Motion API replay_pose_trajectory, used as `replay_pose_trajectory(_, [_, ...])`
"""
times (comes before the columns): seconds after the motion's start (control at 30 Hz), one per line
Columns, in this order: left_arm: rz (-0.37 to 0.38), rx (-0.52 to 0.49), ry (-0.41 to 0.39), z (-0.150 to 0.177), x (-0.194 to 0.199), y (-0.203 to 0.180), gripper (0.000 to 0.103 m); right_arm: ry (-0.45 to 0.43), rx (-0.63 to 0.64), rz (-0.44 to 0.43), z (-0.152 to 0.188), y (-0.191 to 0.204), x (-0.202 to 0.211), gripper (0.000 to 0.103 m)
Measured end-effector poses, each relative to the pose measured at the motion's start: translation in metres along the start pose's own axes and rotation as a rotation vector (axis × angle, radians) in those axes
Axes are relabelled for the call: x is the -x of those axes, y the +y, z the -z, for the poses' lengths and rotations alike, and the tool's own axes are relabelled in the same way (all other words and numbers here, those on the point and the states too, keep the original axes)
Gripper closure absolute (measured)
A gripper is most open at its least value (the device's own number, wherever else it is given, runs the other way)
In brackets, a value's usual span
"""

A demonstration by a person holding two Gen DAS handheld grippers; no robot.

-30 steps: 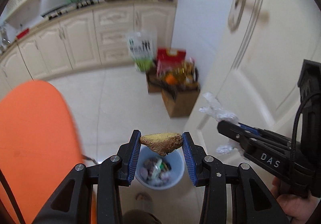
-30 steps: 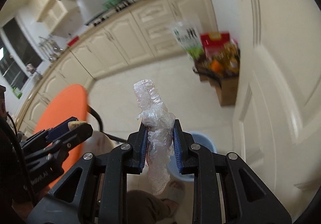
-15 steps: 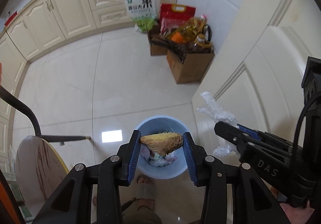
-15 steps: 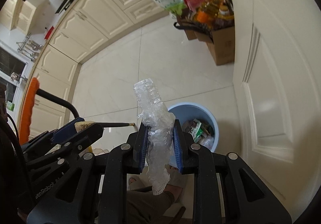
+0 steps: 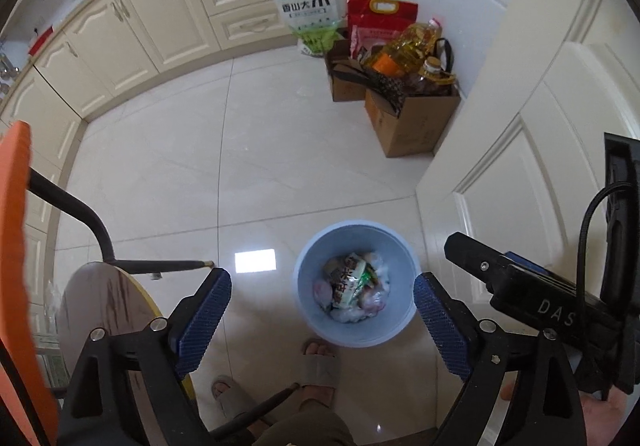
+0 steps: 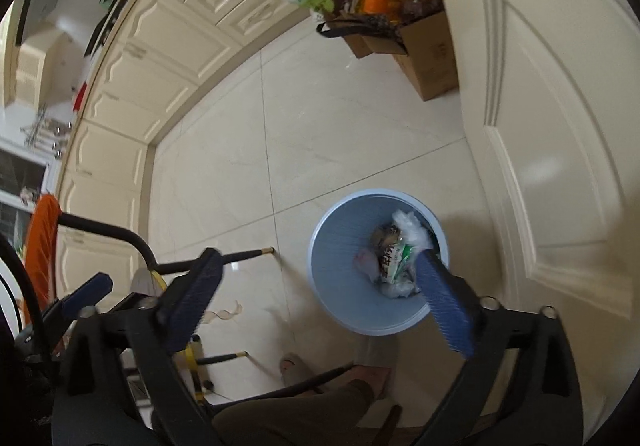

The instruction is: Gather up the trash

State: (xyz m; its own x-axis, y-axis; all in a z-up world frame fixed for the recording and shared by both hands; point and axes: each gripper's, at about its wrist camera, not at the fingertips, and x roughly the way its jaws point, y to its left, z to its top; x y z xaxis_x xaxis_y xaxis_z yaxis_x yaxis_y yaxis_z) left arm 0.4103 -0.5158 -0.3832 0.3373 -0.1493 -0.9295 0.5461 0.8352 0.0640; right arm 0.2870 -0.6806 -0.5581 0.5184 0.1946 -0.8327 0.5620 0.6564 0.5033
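A light blue trash bin [image 5: 308, 310] stands on the tiled floor beside a cream door; it also shows in the right wrist view [image 6: 332, 258]. Wrappers and crumpled plastic [image 5: 352, 286] lie inside it, also seen in the right wrist view [image 6: 394, 258]. My left gripper [image 5: 322, 316] is wide open and empty, held above the bin. My right gripper [image 6: 316, 296] is wide open and empty, also above the bin, and its body shows at the right of the left wrist view [image 5: 532, 298].
Cardboard boxes [image 5: 404, 114] with oil bottles and rice bags stand against the wall by the cream cabinets [image 5: 160, 26]. The cream door [image 5: 540, 126] is on the right. An orange chair [image 5: 16, 246] with black legs stands on the left. The person's slippered feet [image 5: 316, 362] are below the bin.
Both grippers have opened wide. The brown food scrap has left the left gripper and the crumpled clear plastic has left the right one; both grippers now hang over the bin.
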Motion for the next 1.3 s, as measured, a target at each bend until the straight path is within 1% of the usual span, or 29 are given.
replay_pose_trajectory(0.03, [0.001,-0.003,-0.013,0.004,0.007,-0.001,0.013,-0.003,-0.008,-0.001,0.0,0.0,0.003,0.0])
replay_pose_trajectory(0.27, [0.007,-0.019,-0.14,0.038,0.078,-0.007,0.012,-0.053,-0.044,-0.005,0.007,0.009,0.042,0.0])
replay_pose_trajectory(0.4, [0.009,-0.009,-0.228,0.063,0.125,0.002,0.012,-0.102,-0.017,-0.013,0.016,0.03,0.077,0.0])
replay_pose_trajectory(0.5, [-0.005,0.004,-0.304,0.092,0.163,0.019,0.01,-0.142,0.009,-0.027,0.022,0.054,0.105,0.0])
replay_pose_trajectory(0.63, [-0.035,0.052,-0.41,0.143,0.216,0.052,0.008,-0.22,0.1,-0.055,0.04,0.108,0.151,0.0])
replay_pose_trajectory(0.7, [-0.059,0.084,-0.456,0.168,0.24,0.068,0.007,-0.259,0.162,-0.07,0.052,0.142,0.173,0.0])
replay_pose_trajectory(0.77, [-0.093,0.117,-0.495,0.195,0.26,0.083,0.005,-0.305,0.235,-0.084,0.069,0.181,0.196,0.0])
replay_pose_trajectory(0.83, [-0.121,0.156,-0.535,0.222,0.283,0.101,0.003,-0.336,0.296,-0.087,0.086,0.211,0.211,0.0])
replay_pose_trajectory(0.87, [-0.134,0.176,-0.554,0.235,0.293,0.11,0.002,-0.356,0.343,-0.075,0.099,0.233,0.22,0.0])
replay_pose_trajectory(1.0, [-0.19,0.272,-0.624,0.297,0.334,0.146,0.001,-0.442,0.459,-0.049,0.141,0.294,0.245,0.0])
replay_pose_trajectory(1.17, [-0.261,0.379,-0.678,0.371,0.372,0.159,0.001,-0.532,0.602,-0.036,0.202,0.369,0.267,0.0])
replay_pose_trajectory(1.2, [-0.282,0.402,-0.69,0.389,0.381,0.166,0.001,-0.546,0.626,-0.036,0.215,0.381,0.27,0.0])
replay_pose_trajectory(1.27, [-0.308,0.433,-0.708,0.414,0.388,0.162,0.001,-0.571,0.681,-0.046,0.241,0.404,0.276,0.0])
replay_pose_trajectory(1.3, [-0.322,0.454,-0.72,0.431,0.395,0.166,0.001,-0.58,0.701,-0.049,0.252,0.411,0.278,0.0])
